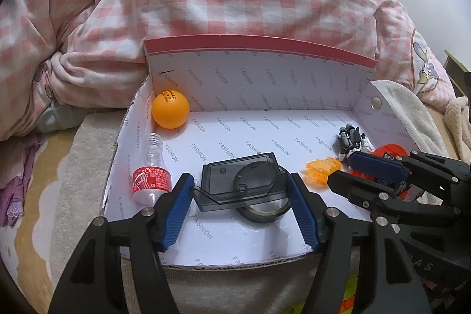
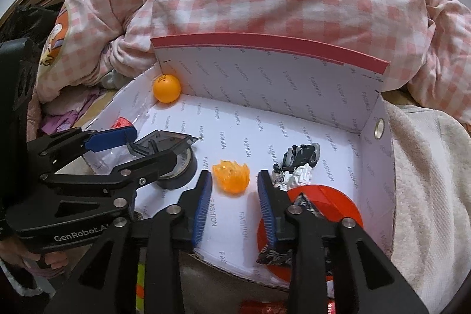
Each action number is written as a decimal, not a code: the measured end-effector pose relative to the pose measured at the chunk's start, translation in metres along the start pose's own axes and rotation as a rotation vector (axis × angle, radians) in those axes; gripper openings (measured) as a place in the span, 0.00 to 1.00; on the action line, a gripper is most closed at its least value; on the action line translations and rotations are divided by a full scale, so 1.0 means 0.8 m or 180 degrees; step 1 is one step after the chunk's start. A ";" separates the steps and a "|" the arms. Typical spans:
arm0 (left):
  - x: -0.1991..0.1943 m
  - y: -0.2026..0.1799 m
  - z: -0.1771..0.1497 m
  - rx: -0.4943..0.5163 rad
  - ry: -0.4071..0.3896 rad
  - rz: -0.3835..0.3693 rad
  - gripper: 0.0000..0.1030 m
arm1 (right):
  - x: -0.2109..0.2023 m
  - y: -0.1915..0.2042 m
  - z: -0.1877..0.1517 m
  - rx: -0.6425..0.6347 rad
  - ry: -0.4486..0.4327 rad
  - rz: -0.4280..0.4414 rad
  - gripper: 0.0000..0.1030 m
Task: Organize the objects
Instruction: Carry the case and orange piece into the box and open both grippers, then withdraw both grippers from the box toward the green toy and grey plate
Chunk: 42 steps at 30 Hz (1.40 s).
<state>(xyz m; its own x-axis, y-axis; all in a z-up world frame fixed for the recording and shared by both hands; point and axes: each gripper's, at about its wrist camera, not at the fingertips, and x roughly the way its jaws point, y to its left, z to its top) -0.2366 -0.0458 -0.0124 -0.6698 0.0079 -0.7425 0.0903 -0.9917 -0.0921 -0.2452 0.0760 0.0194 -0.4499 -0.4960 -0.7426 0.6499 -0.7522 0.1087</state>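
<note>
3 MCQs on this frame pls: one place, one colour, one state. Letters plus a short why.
1. Where is the ball?
A. far left corner of the box
B. beside the red disc
C. outside the box

2. What colour is the label on the bottle?
A. green
B. red
C. blue

3. How does the left gripper stand?
A. shut on the ball
B. shut on nothing
C. open, its fingers either side of the dark case

Answers:
1 A, the ball sits against the back wall where it meets the left wall.
2 B, the left wrist view shows a red label on the clear, lying bottle.
3 C, a gap shows on both sides; the case lies on the tape roll, and whether the fingers touch it cannot be told.
</note>
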 end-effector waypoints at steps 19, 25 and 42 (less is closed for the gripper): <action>-0.068 0.009 0.014 -0.0201 -0.0790 -0.0059 0.77 | -0.059 -0.012 0.010 0.0242 -0.0826 -0.0085 0.72; -0.078 0.009 0.012 -0.0149 -0.0845 -0.0047 0.77 | -0.063 -0.017 0.009 0.0289 -0.0815 -0.0200 0.72; -0.090 -0.004 -0.009 0.0018 -0.0806 -0.0100 0.77 | -0.095 -0.013 -0.002 0.0254 -0.1014 -0.0557 0.72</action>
<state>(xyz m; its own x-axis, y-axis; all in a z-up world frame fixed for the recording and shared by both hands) -0.1833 -0.0422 0.0363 -0.8355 0.0069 -0.5495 0.0630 -0.9921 -0.1081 -0.2169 0.1222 0.0740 -0.7263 -0.4575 -0.5130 0.5020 -0.8629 0.0588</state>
